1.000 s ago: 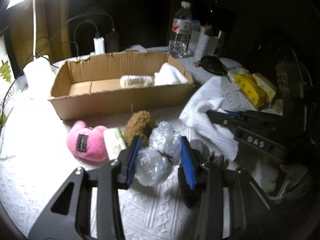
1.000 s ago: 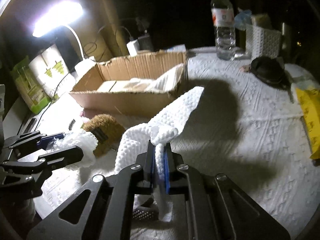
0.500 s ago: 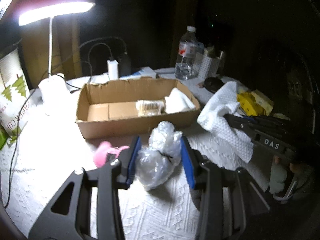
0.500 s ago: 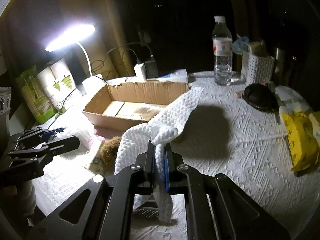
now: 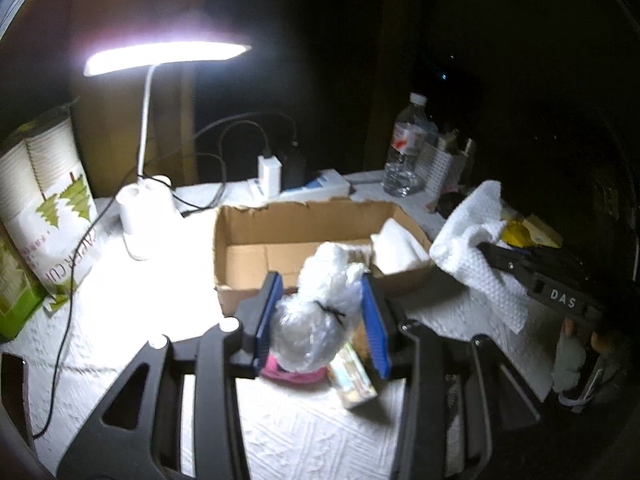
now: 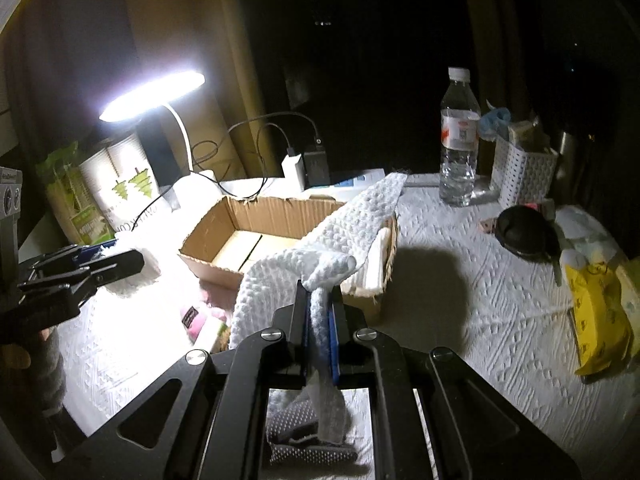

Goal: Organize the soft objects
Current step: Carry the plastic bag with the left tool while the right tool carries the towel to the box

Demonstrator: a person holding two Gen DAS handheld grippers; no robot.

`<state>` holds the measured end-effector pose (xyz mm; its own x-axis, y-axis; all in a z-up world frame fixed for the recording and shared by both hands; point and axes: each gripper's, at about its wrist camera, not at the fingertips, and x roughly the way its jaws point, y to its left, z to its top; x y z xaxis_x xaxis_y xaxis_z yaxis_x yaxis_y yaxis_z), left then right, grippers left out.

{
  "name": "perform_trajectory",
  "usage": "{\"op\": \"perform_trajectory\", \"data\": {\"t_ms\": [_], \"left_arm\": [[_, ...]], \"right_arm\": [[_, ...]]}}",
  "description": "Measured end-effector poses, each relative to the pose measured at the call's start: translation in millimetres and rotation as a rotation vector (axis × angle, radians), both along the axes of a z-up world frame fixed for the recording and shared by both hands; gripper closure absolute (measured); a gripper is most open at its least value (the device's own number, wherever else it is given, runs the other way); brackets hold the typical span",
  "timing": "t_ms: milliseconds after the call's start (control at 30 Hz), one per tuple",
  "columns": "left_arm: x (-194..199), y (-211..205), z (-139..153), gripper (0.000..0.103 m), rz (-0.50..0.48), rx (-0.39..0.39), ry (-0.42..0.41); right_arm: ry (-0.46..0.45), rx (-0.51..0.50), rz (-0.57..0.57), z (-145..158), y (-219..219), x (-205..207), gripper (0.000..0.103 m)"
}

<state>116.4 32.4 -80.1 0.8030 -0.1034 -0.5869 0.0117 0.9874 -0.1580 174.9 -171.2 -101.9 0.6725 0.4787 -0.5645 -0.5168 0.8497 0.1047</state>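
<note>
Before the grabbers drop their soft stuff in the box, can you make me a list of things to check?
1. Left gripper pinching the clear plastic bag bundle: ok, held off the table.
2. Right gripper shut on the white towel: ok.
3. Empty floor in the cardboard box: ok, its left part is bare.
4. Towel hanging free: not ok, it drapes across the box's rim.
5. Soft things left on the table: not ok, the pink plush toy lies there.
6. Lamp cord out of the way: cannot tell.
</note>
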Motion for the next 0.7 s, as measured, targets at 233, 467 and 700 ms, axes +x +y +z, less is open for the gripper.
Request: {"op": "perform_trajectory", "data": {"t_ms": [233,467,700], "left_arm": [[9.9,18.5,5.1,0.062,0.025,0.01,-0.022],[26.6,34.0,2.0,0.062,0.045,0.006,-0.024],[47.1,45.4,-7.5,0.062,0.053,-0.001,-0.019]], "right_arm": [[-0.006,-0.003,-0.001,4.0,7.6,11.1,0.094],[-0.003,-0.013,-0.009,4.4,16.5,32.3,0.094],[0.001,-0.029,-0.014,-1.2,23.9,53.6,0.094]]}}
